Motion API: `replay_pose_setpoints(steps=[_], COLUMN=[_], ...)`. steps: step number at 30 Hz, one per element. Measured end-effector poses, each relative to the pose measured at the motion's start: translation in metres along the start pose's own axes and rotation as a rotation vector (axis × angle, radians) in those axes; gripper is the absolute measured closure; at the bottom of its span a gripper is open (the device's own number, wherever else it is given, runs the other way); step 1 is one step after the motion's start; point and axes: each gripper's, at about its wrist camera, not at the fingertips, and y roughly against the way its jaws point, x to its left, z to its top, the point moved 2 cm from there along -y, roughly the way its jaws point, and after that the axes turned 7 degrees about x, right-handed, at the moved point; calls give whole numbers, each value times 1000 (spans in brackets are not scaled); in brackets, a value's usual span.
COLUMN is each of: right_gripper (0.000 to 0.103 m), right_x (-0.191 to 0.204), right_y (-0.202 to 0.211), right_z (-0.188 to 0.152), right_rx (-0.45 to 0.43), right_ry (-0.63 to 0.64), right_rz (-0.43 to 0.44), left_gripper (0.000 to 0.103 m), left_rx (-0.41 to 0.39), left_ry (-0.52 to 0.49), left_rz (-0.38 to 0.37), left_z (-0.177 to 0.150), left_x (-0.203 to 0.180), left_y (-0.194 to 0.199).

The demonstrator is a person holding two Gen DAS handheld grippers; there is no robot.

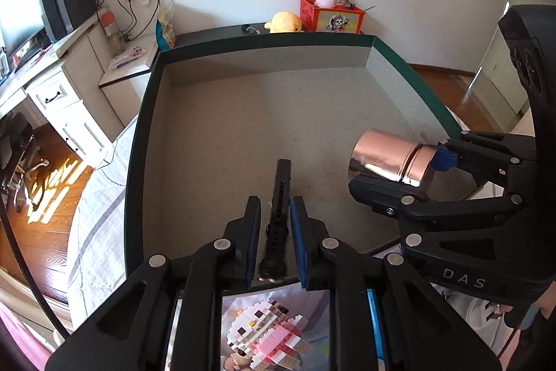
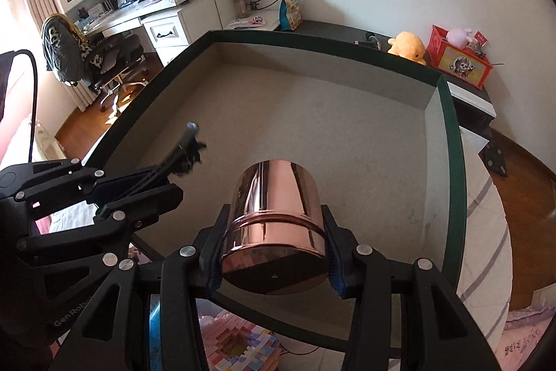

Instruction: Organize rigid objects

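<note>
My left gripper (image 1: 276, 214) is shut on a slim black comb-like tool (image 1: 279, 197), holding it over the near edge of a large green-rimmed cardboard box (image 1: 135, 141). It also shows in the right wrist view (image 2: 180, 150), at the left. My right gripper (image 2: 274, 249) is shut on a shiny copper-coloured cylindrical tin (image 2: 274, 214), held on its side above the box's near right part. In the left wrist view the tin (image 1: 389, 159) is at the right, apart from the black tool. The box floor (image 2: 295, 127) is bare grey card.
A pink and white brick-built toy (image 1: 271, 336) lies just outside the box's near wall. A yellow plush (image 1: 285, 22) and a red box (image 1: 330, 14) stand on a dark cabinet behind. A white desk (image 1: 69, 79) with a computer and an office chair (image 2: 87, 58) stand to the left.
</note>
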Motion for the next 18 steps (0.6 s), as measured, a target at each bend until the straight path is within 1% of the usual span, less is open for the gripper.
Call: replay_pose_setpoints(steps=[1,2,3,4,5,6,7,8,9,10,11,14,16,18], right_gripper=[52,51,50,49,49,47,41,37,31,26,22,19,16,13], right_x=[0,0,1,2,1,1,0,1,7,10,14,29,44,59], right_y=[0,2,4,7,12,20,26,36,60,73,88,131,155,175], right_z=[0,-2,-5,-8,-11,-14,-16,-20,-34,-40,-48,-77,-100,-122], right_rx=[13,6,-6,-10,-27,-55,-77,-101,-169,-206,-245,-367,-434,-493], right_ry=[-4,-6,-7,-9,-15,-24,-32,-42,-50,-50,-51,-48,-42,-38], right_rz=[-3,-4,0,2,3,-4,-16,-28,-43,-45,-47,-57,-85,-112], left_gripper=[80,76,66,59,46,37,33,27,21,19,14,8,6,0], left_rx=[-9,-17,-26,-40,-62,-93,-121,-152,-195,-240,-282,-392,-461,-515], left_ry=[3,8,10,15,26,38,49,60,70,81,92,114,134,156], left_rz=[1,8,17,23,28,29,26,32,42,54,70,104,122,148], left_z=[-2,-4,-7,-10,-15,-19,-24,-30,-37,-46,-55,-88,-109,-130], left_x=[-1,-1,-1,-1,1,1,2,3,2,1,-1,-9,-14,-19], left_y=[2,5,10,15,23,33,44,57,71,86,100,142,168,190])
